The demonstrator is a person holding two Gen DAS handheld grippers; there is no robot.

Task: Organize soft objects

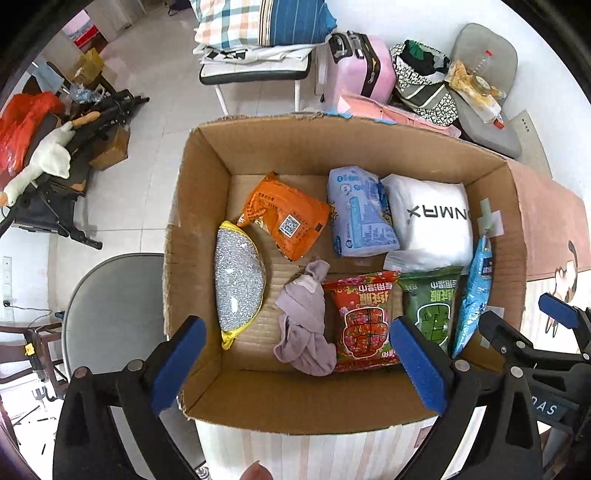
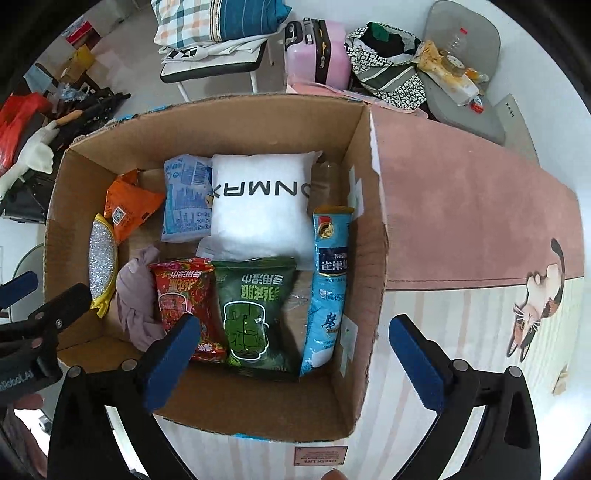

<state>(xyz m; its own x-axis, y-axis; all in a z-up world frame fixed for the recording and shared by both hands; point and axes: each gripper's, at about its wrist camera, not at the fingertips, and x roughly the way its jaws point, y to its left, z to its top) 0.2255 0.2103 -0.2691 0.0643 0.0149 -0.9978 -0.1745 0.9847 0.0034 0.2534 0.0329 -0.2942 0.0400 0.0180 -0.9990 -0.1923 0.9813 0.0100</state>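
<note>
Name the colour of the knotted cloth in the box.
Pale lilac cloth, clearest in the left wrist view.

You're in lived-in home room: tiled floor (image 1: 147,66), pink suitcase (image 1: 364,68), folded bedding (image 1: 258,22) on chair, far side.

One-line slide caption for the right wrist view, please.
Open right gripper hovers above a cardboard box holding a white pillow, green packet and red packet.

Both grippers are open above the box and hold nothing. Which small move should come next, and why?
Probably lower the left gripper onto the crumpled purple cloth and close on it. It lies loose in the cardboard box, nearest between those open fingers, while the packets look already lined up. The right gripper can wait.
</note>
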